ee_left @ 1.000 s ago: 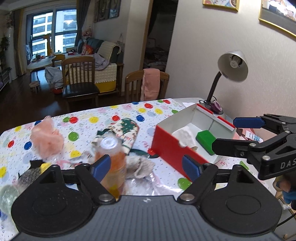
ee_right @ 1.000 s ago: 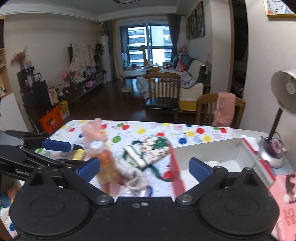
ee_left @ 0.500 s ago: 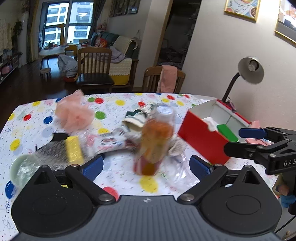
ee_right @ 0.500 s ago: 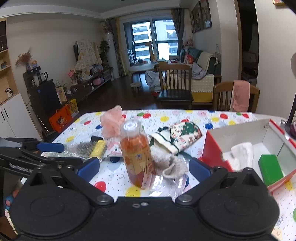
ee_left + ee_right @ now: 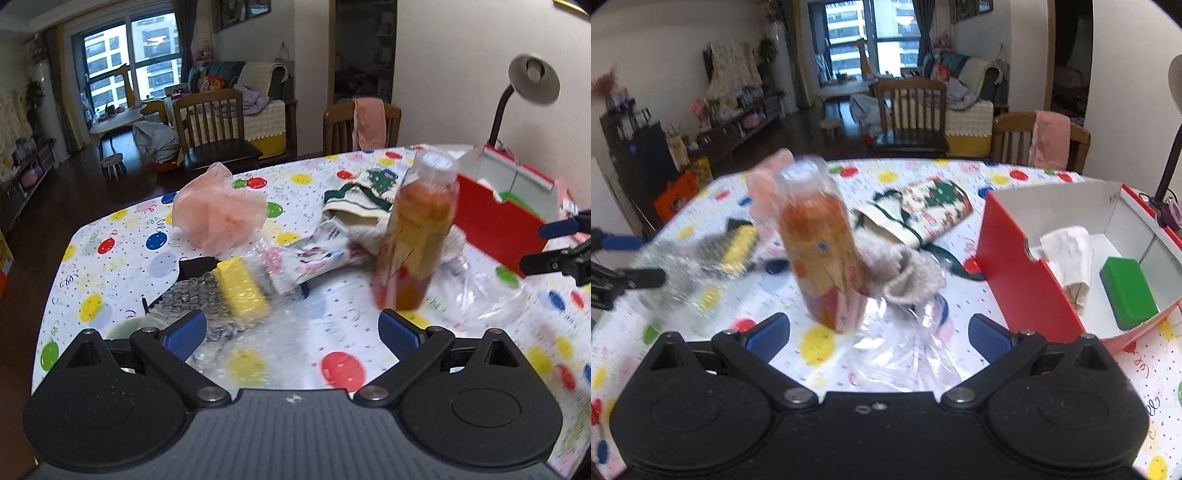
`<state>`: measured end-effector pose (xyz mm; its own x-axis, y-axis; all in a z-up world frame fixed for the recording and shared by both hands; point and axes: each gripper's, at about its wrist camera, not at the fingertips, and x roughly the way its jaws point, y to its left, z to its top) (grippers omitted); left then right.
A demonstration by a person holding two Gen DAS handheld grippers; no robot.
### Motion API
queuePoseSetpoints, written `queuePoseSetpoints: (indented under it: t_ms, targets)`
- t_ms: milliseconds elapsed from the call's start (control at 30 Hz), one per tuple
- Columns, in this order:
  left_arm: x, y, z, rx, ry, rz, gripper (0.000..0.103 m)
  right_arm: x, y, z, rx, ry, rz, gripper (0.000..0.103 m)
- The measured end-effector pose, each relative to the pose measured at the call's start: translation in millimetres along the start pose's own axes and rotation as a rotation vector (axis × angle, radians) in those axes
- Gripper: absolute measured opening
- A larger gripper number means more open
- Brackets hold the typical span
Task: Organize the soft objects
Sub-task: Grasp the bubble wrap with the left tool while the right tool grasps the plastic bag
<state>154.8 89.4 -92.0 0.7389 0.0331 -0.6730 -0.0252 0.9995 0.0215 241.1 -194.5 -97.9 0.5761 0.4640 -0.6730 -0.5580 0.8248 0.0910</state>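
A polka-dot table [image 5: 332, 369] holds one orange drink bottle [image 5: 820, 251], one pink mesh pouf [image 5: 218, 214], one yellow-backed scrubber [image 5: 242, 291], one Christmas-print pouch [image 5: 931, 206], one beige knitted sock [image 5: 908, 273] and one clear plastic bag [image 5: 908, 354]. One red-and-white box [image 5: 1027, 273] contains two items: one white cloth [image 5: 1071, 254] and one green sponge [image 5: 1128, 291]. Two wooden chairs [image 5: 218, 125] and one desk lamp [image 5: 532, 79] stand behind.

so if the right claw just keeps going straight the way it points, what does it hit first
Most likely the clear plastic wrap lying between its open fingers, then the grey knitted sock behind it. The orange bottle stands slightly left of centre; depth is uncertain.
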Motion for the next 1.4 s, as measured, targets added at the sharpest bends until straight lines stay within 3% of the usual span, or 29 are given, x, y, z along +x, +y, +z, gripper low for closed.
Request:
queuePoseSetpoints:
  t_ms: [267, 633, 867, 1200, 1300, 1367, 1400]
  targets:
    - [35.9, 8.5, 0.8, 0.107, 0.097, 0.029, 0.100, 46.3, -17.9, -3.8, 0.015, 0.103, -0.051, 0.097]
    - [67.8, 3.5, 2.2, 0.278, 0.145, 0.091, 0.100, 97.6, -24.2, 2.2, -0.054, 0.190, -0.087, 0.090]
    - [84.3, 0.1, -3.4, 0.297, 0.204, 0.103, 0.098, 119.7, -18.8, 5.1, -0.086, 0.224, -0.101, 0.080]
    - [95.5, 2.8, -5.0, 0.265, 0.255, 0.137, 0.053, 130.3, -27.7, 3.2, -0.066, 0.245, -0.121, 0.063]
    - [96.7, 1.9, -6.6, 0.275, 0.258, 0.155, 0.031, 130.8, -29.5, 1.7, -0.058, 0.249, -0.119, 0.052]
    - [95.2, 2.1, -6.9, 0.272, 0.252, 0.158, 0.026, 132.0, -30.8, 0.3, -0.059, 0.251, -0.125, 0.040]
    - [93.5, 2.3, -6.7, 0.268, 0.244, 0.154, 0.014, 132.1, -30.5, -0.1, -0.062, 0.251, -0.127, 0.036]
